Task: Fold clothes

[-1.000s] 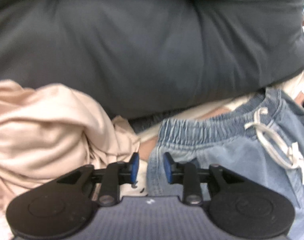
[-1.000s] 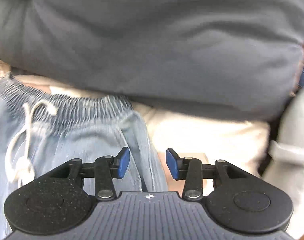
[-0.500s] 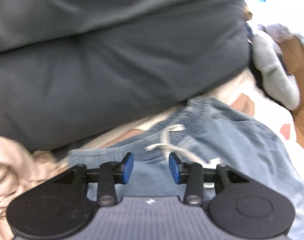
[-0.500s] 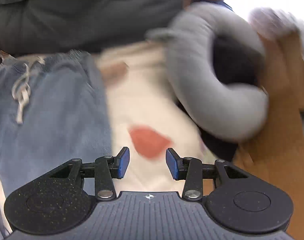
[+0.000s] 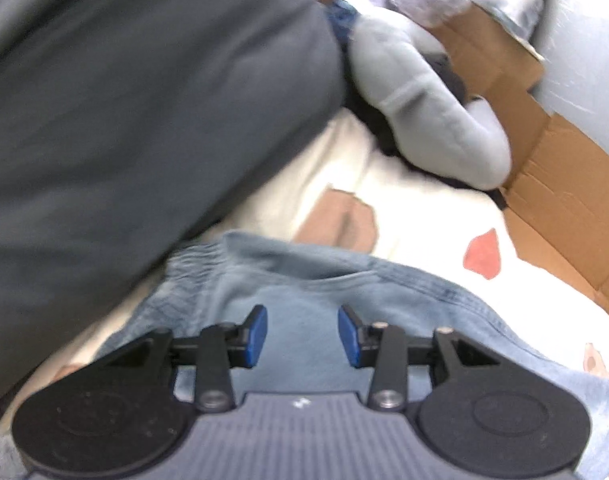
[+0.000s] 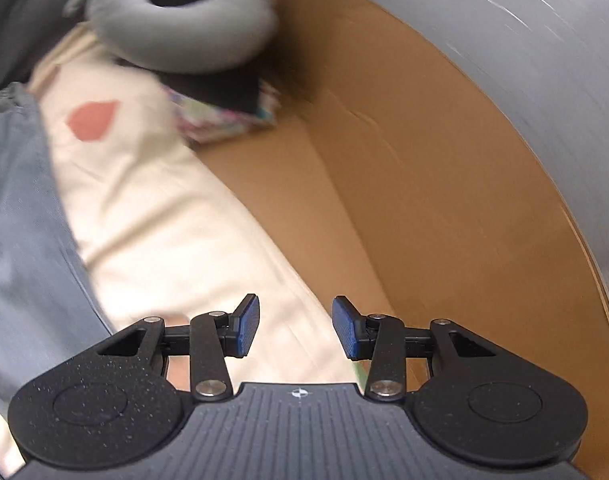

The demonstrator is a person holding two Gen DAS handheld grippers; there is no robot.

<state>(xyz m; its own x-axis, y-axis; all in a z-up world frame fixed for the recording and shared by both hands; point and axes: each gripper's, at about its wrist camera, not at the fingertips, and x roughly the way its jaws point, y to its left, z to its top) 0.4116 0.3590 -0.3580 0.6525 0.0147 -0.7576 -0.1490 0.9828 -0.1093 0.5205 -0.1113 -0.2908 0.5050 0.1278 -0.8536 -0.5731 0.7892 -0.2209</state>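
Grippers swept sideways off waistband: left gripper [image 5: 302, 336] released above denim shorts [image 5: 384, 300]; right gripper [image 6: 295, 330] released over sheet [image 6: 164, 220]. Refold grasp pending.

Left gripper [image 5: 302, 334]: black body, two round black discs either side, ribbed grey-blue housing between with small white mark; blue pads [image 5: 257, 335] on black fingers, silver screws at pivots. Right gripper [image 6: 295, 332]: same build, discs speckled, ribbed housing darker grey with small white cross mark, blue pads [image 6: 248, 329], silver pivot screws, triangular cut-outs in both linkage arms
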